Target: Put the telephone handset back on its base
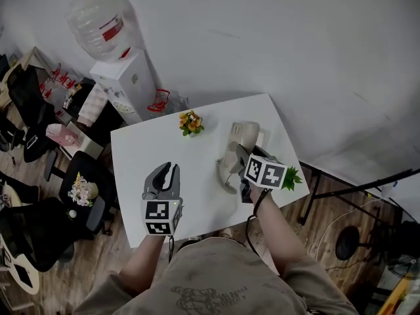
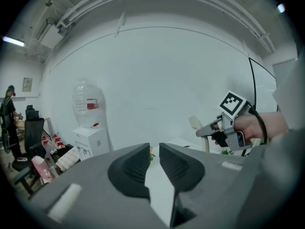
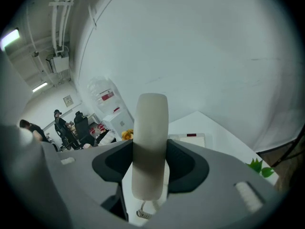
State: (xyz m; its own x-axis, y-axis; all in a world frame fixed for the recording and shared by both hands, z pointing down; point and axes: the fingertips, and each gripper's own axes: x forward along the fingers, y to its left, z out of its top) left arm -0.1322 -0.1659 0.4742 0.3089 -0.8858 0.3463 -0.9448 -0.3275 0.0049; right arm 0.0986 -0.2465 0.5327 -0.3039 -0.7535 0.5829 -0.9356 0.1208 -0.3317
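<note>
Right gripper point(image 3: 150, 147) fingers pinch the handset point(image 3: 151, 118) — left gripper point(image 2: 154, 150) fingers narrowly parted.

Right gripper point(image 1: 239, 155) clamps the handset point(image 3: 150, 128); left gripper point(image 1: 168, 170) hovers, fingers point(image 2: 131, 168) slightly apart, empty.

White surface point(image 1: 197, 176), orange flower bunch point(image 1: 191, 123) near its far edge, green plant point(image 1: 291, 177) at its right corner, bottle-topped water dispenser point(image 1: 125, 84) beyond, black office chairs point(image 1: 36, 235) at left.

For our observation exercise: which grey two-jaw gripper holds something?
The right gripper, shut on the cream plastic telephone handset; the left gripper holds nothing.
</note>
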